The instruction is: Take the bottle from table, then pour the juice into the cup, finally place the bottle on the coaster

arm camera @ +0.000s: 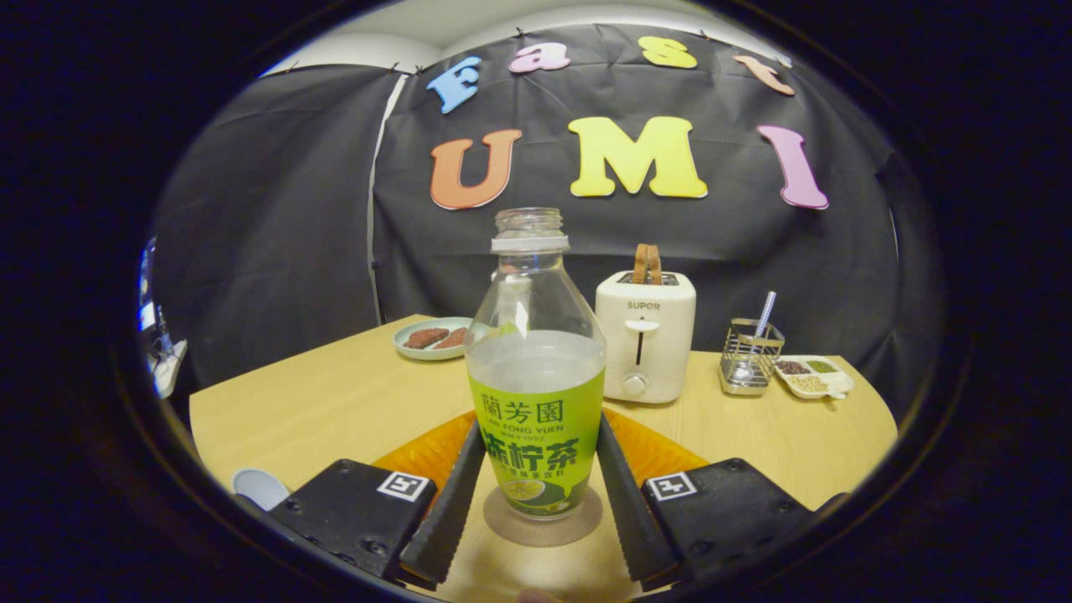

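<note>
Bottle [536, 377] stands upright on the coaster [543, 521], uncapped, about half full, at your 12 o'clock between the fingers. Your gripper [536, 490] flanks its label, but you cannot tell if both fingers press. A toaster [645, 335] sits at 1 o'clock on the surface [318, 402].

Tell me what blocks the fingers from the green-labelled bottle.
Nothing visible does. The clear, uncapped, green-labelled bottle stands upright on a round translucent coaster between the gripper fingers, which flank its label closely. Whether they press it, I cannot tell.
</note>
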`<state>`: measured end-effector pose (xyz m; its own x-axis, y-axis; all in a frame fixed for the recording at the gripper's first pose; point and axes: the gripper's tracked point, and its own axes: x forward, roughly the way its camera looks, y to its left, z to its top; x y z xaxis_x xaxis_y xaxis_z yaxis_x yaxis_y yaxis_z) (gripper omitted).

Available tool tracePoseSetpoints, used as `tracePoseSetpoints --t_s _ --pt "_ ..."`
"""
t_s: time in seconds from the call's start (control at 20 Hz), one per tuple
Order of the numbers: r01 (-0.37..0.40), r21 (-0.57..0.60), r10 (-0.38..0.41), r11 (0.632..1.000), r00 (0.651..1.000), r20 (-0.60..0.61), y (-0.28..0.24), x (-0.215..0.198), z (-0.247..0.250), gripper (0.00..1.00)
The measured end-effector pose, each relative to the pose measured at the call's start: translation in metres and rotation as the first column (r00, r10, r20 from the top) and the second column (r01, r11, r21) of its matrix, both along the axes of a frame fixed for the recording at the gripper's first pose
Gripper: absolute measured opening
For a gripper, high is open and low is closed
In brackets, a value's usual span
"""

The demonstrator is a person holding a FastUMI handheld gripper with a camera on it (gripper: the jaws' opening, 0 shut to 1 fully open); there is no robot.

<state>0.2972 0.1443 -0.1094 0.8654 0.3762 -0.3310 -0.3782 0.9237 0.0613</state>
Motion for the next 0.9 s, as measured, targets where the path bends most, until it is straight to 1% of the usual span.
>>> tracePoseSetpoints --t_s 0.15,0.5,0.65,0.8,0.9 --pt "0.000 -0.002 0.000 1.000 1.000 -0.018 0.002 -0.001 -0.012 0.80" --pt "0.006 0.007 -0.006 1.000 1.000 -0.019 0.000 0.002 -0.019 0.84" --pt "0.001 0.008 -0.001 1.000 1.000 -0.010 0.000 -0.003 -0.019 0.97" --pt "0.013 0.020 -0.013 1.000 1.000 0.004 -0.001 -0.010 -0.013 0.99" --pt "0.032 0.024 -0.032 0.999 0.999 0.002 -0.006 -0.019 -0.011 1.00"
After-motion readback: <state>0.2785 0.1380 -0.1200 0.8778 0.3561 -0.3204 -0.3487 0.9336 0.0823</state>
